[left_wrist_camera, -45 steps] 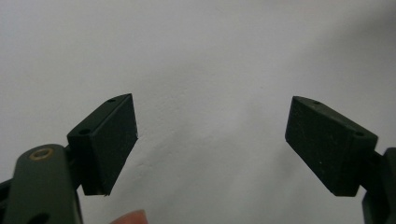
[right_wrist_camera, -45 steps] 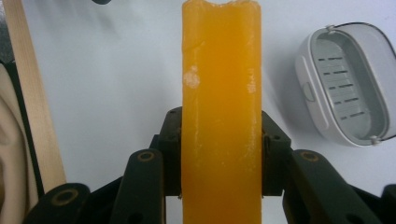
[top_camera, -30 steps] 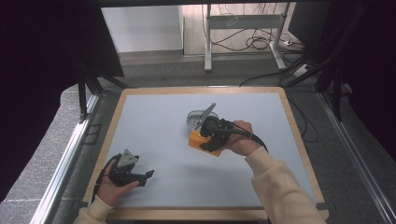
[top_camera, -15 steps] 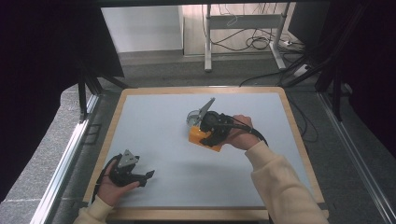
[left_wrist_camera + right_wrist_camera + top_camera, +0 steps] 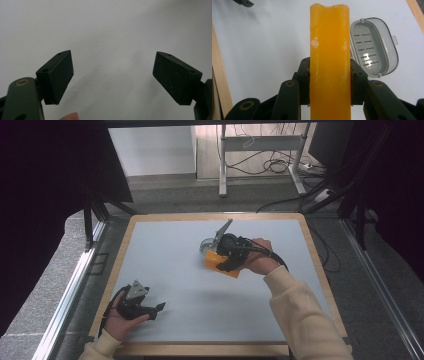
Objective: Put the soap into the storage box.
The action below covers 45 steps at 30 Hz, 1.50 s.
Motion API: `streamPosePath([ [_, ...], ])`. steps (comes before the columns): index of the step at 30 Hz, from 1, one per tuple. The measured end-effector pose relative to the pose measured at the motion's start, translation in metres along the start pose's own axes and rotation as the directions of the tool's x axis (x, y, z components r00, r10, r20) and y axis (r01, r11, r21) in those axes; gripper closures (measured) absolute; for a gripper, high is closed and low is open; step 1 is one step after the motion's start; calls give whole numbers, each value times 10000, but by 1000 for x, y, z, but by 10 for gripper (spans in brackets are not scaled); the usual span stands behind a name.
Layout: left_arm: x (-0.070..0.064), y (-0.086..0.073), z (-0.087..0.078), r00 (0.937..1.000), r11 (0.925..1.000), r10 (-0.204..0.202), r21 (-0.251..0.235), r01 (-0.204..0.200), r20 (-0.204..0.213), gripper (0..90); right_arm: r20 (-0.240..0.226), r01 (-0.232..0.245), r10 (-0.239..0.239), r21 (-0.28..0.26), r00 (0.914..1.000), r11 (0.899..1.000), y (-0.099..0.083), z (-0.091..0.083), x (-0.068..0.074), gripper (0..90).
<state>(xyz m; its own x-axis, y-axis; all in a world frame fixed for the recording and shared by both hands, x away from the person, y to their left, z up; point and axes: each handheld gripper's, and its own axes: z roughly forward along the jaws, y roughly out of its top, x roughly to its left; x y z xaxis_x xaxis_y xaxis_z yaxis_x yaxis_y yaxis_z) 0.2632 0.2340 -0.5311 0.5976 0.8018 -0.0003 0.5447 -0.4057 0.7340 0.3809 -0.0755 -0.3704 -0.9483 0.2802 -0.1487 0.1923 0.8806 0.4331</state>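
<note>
Behind orange bar in right hand-held gripper, soap dish partly hidden.

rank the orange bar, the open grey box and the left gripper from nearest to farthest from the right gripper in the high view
1. Orange bar: clamped in the right gripper's jaws, mid-table.
2. Grey box: just beyond the bar, lid raised.
3. Left gripper: far off, by the near left corner, jaws open.
</note>
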Motion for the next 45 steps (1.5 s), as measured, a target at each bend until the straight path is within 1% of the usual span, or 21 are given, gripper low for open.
streamPosePath([
  [1,0,0,0,10000,10000,-17,-17,17,0,172,18,-144,144,60,9999,9999,1,0,-1,615],
  [2,1,0,-1,10000,10000,-52,-48,52,-2,172,118,-181,179,130,9998,9998,1,0,-3,615],
  [4,1,0,-1,10000,10000,-59,-77,59,-8,172,77,-242,241,120,9997,9996,2,-1,-5,615],
  [10,1,0,0,10000,10000,-46,-47,46,-4,172,33,-141,141,129,9999,9998,3,0,-8,615],
  [11,1,0,-1,10000,10000,-47,-48,47,2,172,18,1,-2,215,10000,9998,4,1,-9,615],
  [12,1,0,-1,10000,10000,-47,-48,47,2,172,20,40,-41,232,10000,9997,5,1,-9,615],
  [16,1,0,-1,10000,10000,-65,-70,65,-4,172,-22,-63,63,271,10000,9996,6,2,-11,615],
  [18,1,0,-1,10000,10000,-60,-70,60,4,172,48,-106,105,283,9999,9995,6,2,-17,615],
  [21,1,0,-1,10000,9999,-68,-97,68,0,172,117,-258,254,328,9996,9991,7,2,-22,615],
  [25,1,0,-1,10000,9999,-77,-95,77,2,172,214,-296,287,431,9994,9986,8,4,-29,615],
  [30,1,0,-1,10000,9999,-70,-100,70,8,172,278,-372,357,539,9990,9979,10,11,-37,616],
  [35,2,0,-1,10000,9999,-94,-139,94,15,172,203,-445,434,570,9989,9974,12,19,-46,616],
  [37,2,0,-1,10000,10000,20,-45,-20,28,172,182,-482,472,593,9987,9971,12,21,-47,616],
  [38,1,0,-1,10000,10000,36,-48,-36,16,172,188,-510,498,689,9986,9963,13,26,-51,616],
  [40,1,0,-2,10000,10000,38,-40,-38,21,172,192,-551,538,717,9984,9959,13,28,-52,617],
  [41,2,0,-2,10000,10000,-4,-74,4,13,172,144,-657,648,744,9978,9951,14,32,-56,616],
  [43,2,0,-2,10000,9999,-82,-141,82,13,172,159,-638,628,751,9979,9951,14,33,-57,617],
  [44,2,0,-2,10000,9999,-77,-145,77,8,172,166,-678,667,753,9976,9948,15,36,-60,617],
  [45,2,0,-2,10000,9999,-77,-142,77,15,172,166,-678,667,753,9976,9948,15,36,-60,617],
])
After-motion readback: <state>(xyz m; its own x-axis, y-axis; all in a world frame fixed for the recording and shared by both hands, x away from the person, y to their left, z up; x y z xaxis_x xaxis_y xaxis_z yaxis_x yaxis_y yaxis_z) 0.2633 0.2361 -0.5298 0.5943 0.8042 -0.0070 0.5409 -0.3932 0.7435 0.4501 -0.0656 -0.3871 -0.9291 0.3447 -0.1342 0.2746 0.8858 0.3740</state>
